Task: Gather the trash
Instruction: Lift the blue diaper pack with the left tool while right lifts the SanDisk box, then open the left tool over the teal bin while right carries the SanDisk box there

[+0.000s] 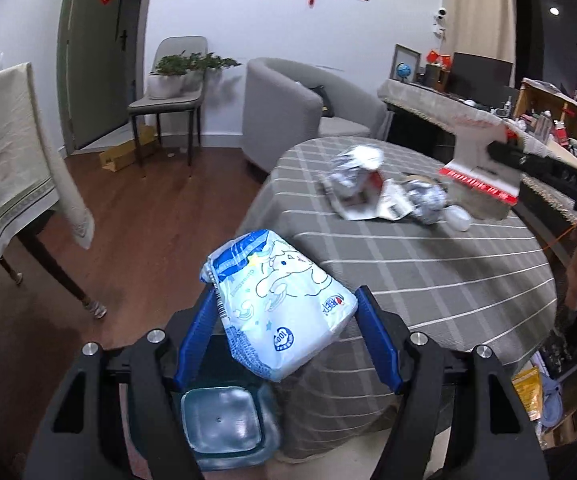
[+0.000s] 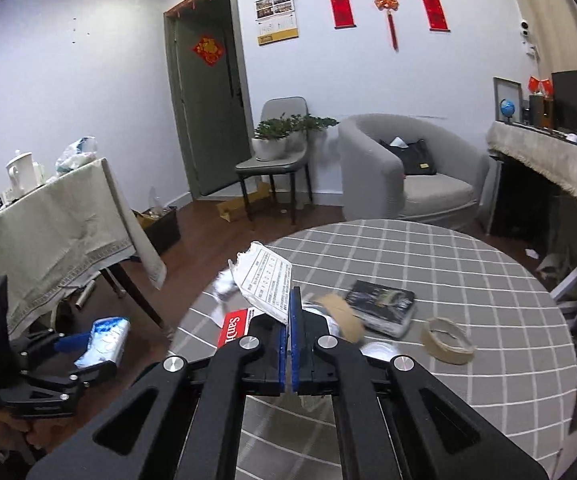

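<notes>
The left gripper (image 1: 284,312) grasps a tissue pack (image 1: 280,300) above a bin (image 1: 224,424); the right gripper (image 2: 290,308) pinches a leaflet (image 2: 268,280) over the checked table (image 2: 468,272).

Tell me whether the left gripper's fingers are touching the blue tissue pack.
Touching. The left wrist view shows the left gripper with both blue fingers pressed against the sides of the tissue pack, above the bin.

The translucent blue square bin (image 1: 224,428) is partly hidden behind the left gripper's black frame and the blue-and-white printed tissue pack (image 1: 280,304). The red-and-white printed card (image 2: 235,327) shows only "Sandi" before the right gripper's blue fingers (image 2: 295,320) cover it. The crumpled silvery wrappers (image 1: 358,172) on the far table are blurred. The small print on the white paper sheet (image 2: 268,280) is unreadable.
</notes>
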`<state>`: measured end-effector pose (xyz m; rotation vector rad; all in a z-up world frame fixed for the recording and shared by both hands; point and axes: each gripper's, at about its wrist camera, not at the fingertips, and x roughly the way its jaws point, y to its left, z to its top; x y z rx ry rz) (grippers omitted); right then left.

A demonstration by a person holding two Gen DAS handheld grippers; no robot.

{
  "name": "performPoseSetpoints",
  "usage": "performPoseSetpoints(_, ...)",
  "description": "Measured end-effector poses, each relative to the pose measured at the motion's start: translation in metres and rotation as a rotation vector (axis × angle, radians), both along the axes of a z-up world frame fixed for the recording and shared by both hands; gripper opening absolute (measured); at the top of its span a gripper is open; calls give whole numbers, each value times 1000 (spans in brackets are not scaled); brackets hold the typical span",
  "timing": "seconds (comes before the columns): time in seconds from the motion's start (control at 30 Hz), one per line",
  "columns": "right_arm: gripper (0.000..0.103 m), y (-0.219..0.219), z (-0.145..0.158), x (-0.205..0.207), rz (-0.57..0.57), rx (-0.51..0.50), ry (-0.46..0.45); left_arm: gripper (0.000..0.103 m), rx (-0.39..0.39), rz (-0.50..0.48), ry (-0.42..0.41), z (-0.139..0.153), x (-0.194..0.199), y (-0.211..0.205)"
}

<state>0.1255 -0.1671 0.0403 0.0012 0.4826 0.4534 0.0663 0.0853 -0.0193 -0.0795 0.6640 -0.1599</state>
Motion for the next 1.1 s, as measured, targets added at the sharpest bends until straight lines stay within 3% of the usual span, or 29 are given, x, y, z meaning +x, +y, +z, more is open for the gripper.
performPoseSetpoints(0.23,2,42,11,-3,69,11,-18,71,-11,52,52,-17,3,40)
performPoseSetpoints(0.53,2,104,14,-10,180,1,-15,71,-2,89,193,-55,6,80)
performPoseSetpoints(0.8,2,149,-11,-4,232,8,87,71,20,76,337,-95,8,99)
performPoseSetpoints(1.1,2,198,-50,3,268,-77,209,73,1,45,500,-137,6,111)
